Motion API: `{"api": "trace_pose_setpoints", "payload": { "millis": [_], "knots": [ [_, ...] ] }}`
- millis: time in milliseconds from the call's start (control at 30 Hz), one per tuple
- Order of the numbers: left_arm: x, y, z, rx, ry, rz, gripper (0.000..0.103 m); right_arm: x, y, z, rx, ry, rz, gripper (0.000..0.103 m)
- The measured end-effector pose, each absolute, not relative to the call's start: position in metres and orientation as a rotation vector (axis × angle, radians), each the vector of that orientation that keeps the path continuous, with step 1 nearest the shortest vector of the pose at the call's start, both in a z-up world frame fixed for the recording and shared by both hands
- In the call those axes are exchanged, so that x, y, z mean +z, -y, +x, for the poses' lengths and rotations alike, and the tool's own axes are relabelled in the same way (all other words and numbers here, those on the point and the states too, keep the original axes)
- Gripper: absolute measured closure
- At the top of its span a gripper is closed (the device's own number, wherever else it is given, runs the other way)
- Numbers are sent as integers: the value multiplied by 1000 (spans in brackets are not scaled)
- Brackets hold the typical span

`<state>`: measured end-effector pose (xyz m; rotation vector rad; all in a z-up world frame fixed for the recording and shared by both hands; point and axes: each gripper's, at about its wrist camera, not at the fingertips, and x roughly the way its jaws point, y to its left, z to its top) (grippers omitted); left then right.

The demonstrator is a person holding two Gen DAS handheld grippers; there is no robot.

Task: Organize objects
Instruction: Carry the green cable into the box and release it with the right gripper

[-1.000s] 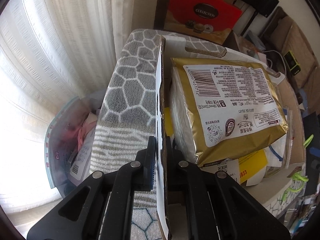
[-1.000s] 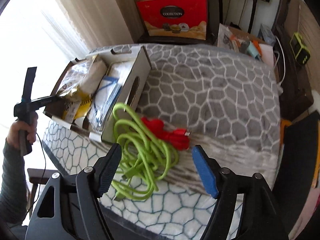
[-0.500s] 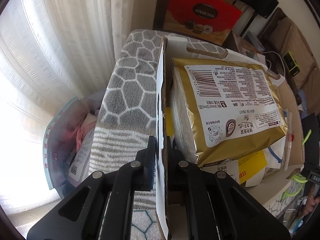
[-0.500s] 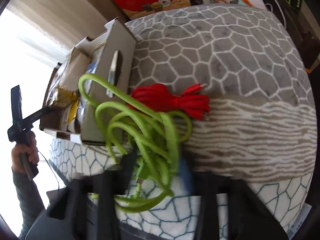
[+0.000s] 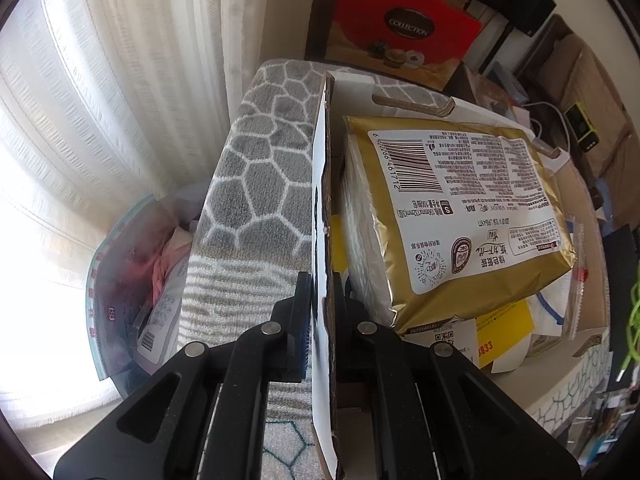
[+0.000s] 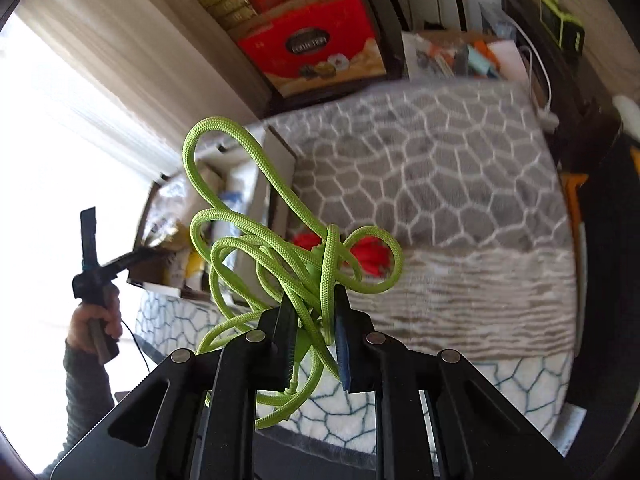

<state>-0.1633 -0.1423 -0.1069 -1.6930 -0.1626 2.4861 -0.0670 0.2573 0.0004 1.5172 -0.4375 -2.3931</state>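
Observation:
My left gripper (image 5: 322,292) is shut on the upright side wall of the cardboard box (image 5: 322,200). A gold tissue pack (image 5: 452,216) lies on top of the box's contents, just right of that wall. My right gripper (image 6: 314,312) is shut on a tangled green cable (image 6: 256,236), which hangs lifted above the patterned blanket (image 6: 440,168). A red cable (image 6: 370,258) lies on the blanket behind the green loops. In the right wrist view the box (image 6: 276,168) stands at the left, and a person's hand (image 6: 94,320) holds the left gripper against its near edge.
A red gift box (image 5: 404,36) stands behind the blanket-covered surface. A clear plastic bag (image 5: 132,280) with papers sits on the floor by the curtain. A green and black device (image 6: 560,28) and a white cord lie on the dark furniture at the far right.
My right gripper has shut on the green cable and raised it off the blanket, leaving the red cable lying there. The left gripper has kept still on the box wall.

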Motion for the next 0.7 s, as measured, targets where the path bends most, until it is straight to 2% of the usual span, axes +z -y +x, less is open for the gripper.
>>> {"api": "trace_pose_setpoints", "payload": {
  "millis": [233, 500, 700],
  "knots": [
    [-107, 140, -164, 2490, 165, -1700, 97, 28, -217, -112, -2331, 423, 1466, 88],
    [-108, 141, -165, 2484, 174, -1702, 97, -2, -162, -162, -2295, 331, 1557, 88],
    [-108, 140, -165, 2483, 172, -1702, 97, -24, -136, -181, -2345, 175, 1614, 87]
  ]
}}
